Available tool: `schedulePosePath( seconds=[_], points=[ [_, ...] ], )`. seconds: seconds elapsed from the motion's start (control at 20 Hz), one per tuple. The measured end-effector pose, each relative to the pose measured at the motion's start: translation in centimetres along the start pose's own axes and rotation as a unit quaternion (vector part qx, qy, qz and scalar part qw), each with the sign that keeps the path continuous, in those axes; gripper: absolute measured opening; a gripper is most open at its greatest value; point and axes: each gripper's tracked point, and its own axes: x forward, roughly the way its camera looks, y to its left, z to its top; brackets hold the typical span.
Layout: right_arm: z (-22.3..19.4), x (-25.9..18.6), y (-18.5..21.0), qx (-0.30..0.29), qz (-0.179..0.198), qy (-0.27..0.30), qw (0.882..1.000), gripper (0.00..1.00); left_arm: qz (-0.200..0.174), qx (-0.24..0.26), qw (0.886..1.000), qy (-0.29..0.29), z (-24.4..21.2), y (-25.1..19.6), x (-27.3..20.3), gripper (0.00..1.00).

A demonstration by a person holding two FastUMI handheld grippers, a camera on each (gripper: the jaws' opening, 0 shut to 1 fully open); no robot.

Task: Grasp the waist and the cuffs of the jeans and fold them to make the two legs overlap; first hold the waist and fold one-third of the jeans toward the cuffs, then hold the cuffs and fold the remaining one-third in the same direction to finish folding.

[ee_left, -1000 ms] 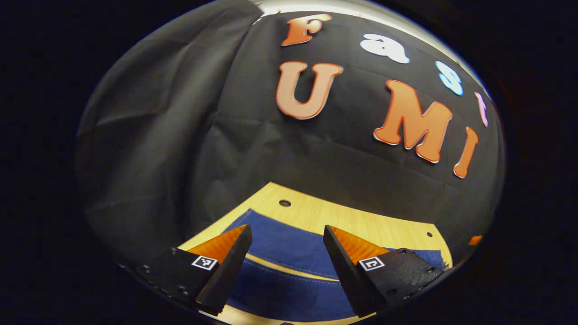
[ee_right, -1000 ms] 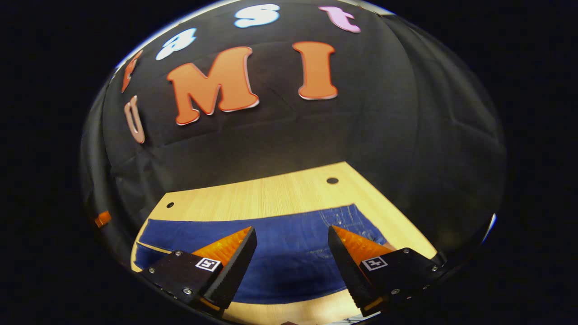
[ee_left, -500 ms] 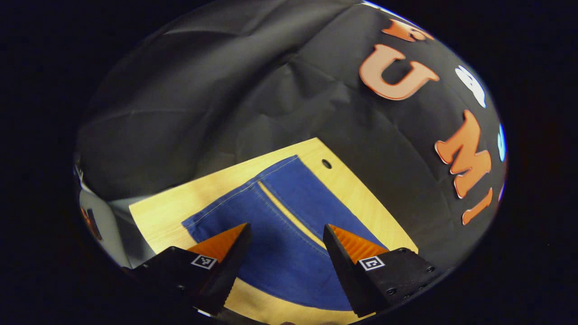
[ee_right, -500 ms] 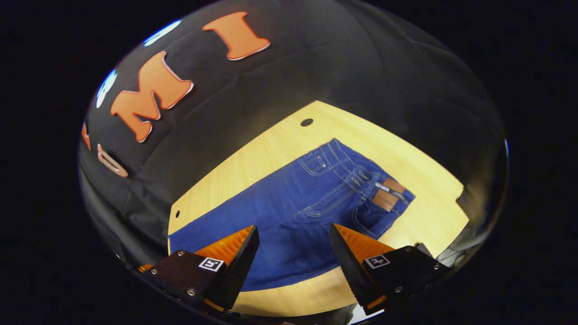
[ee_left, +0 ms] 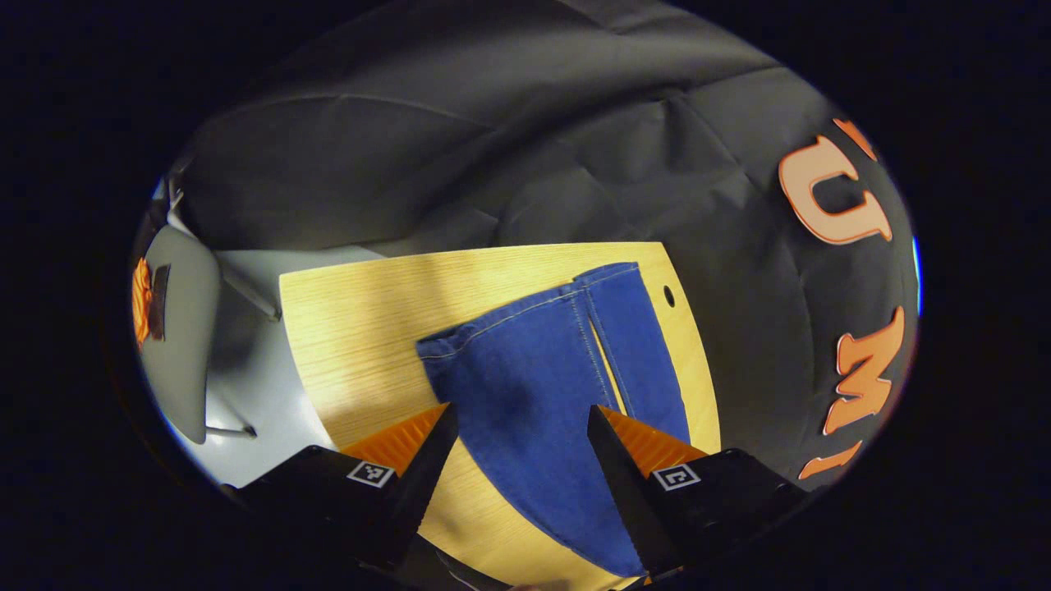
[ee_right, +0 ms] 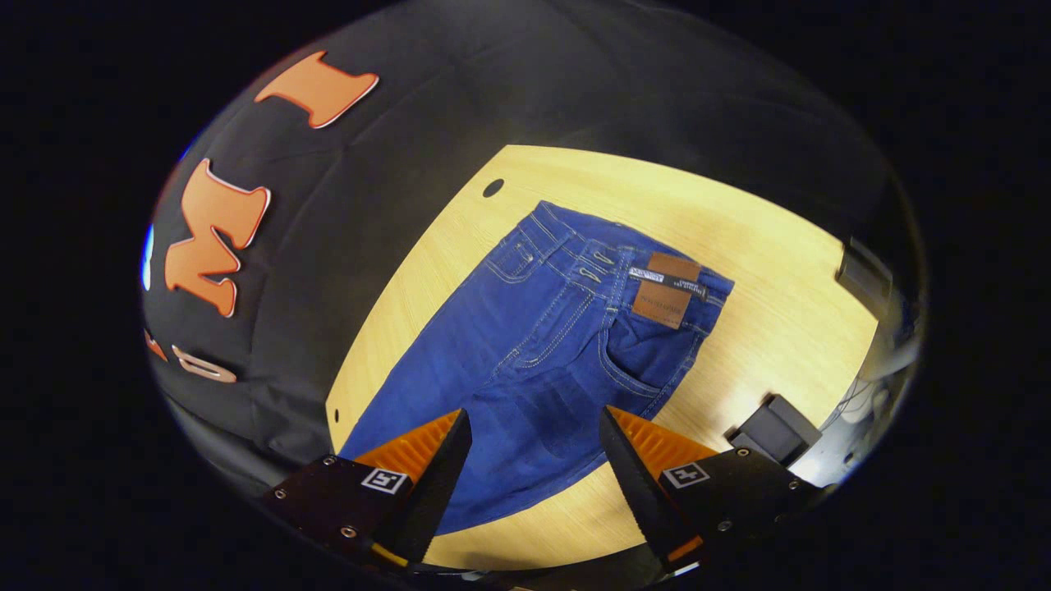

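Two grippers gape empty | left gripper (ee_left: 519, 431) faces jeans (ee_left: 542, 386) cuffs (ee_left: 525, 316) | right gripper (ee_right: 534, 435) faces waist (ee_right: 636, 254) | jeans run lengthwise between them

Left gripper view is aimed down past its open fingers (ee_left: 427, 460) at the cuffs (ee_left: 534, 316); right gripper view is aimed over the waist (ee_right: 632, 263). Jeans (ee_right: 525, 369) and table (ee_left: 361, 328) are shared, both from above.
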Motion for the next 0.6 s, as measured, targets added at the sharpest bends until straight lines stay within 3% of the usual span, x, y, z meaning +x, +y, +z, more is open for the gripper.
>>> schedulePosePath(
  seconds=[0.2, 0.45, 0.6],
  points=[
    [-0.4, 1.0, -1.9, 0.028, -0.011, 0.013, 0.999, 0.97, 0.001, -0.048, 0.999, 0.021, -0.7, 2.8, 1.5, 0.98],
    [-1.3, 2.1, -3.6, 0.059, -0.022, 0.017, 0.998, 0.98, -0.042, -0.068, 0.997, 0.004, 0.9, 2.1, 2.8, 0.95],
    [-1.2, 2.5, -4.3, 0.070, -0.026, 0.016, 0.997, 0.97, -0.053, -0.063, 0.997, 0.000, 1.5, 0.9, 4.5, 0.87]
  ],
)
